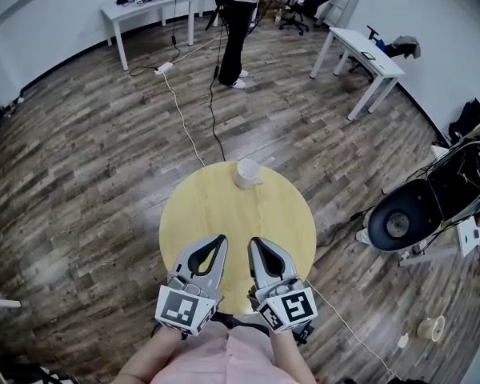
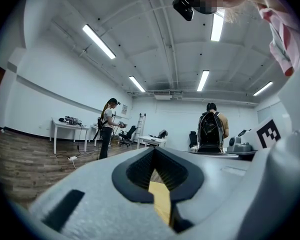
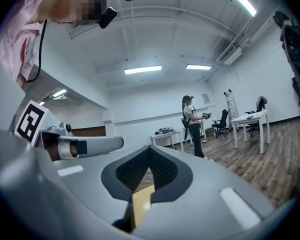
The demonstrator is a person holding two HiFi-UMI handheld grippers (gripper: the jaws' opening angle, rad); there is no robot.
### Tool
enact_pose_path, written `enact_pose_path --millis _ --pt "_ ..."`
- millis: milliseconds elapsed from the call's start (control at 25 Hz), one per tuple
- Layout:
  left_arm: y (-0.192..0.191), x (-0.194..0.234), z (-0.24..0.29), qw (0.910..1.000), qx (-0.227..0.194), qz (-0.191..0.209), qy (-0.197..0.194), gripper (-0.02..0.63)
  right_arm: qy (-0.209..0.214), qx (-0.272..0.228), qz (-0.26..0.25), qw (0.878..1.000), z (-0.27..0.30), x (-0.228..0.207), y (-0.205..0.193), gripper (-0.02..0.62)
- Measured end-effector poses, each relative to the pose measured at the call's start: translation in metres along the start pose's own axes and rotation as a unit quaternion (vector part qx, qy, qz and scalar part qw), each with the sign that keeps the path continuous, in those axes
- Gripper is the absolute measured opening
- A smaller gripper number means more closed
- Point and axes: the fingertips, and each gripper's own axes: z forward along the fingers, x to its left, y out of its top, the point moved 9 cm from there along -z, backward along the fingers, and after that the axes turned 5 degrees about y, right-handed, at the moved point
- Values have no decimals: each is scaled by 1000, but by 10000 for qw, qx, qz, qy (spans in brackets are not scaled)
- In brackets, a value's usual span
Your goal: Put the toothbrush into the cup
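The left gripper [image 1: 221,239] and right gripper [image 1: 254,242] sit closed and empty at the table's [image 1: 176,214] near edge. The cup [image 1: 246,173] stands opposite, with a cable [image 1: 182,120] beyond.

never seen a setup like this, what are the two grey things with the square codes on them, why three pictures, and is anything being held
There is no robot here. A person holds two grey two-jaw tools, the left gripper and the right gripper, one in each hand. Each carries a cube of black-and-white square markers at its back.

The head view comes from a camera on the person's head, looking down on both tools over the near edge of a round pale wooden table. The other two pictures come from cameras riding on each gripper, looking along its jaws.

In both gripper views the jaws are together with nothing between them, so nothing is held. The only thing on the table is a white cup, at the far edge. No toothbrush shows in any picture.
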Motion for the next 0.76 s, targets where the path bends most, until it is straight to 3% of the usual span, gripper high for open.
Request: enact_pose_path --millis 760 --pt "1 1 8 10000 -7 -49 21 3 97 52 46 9999 5 -7 2 8"
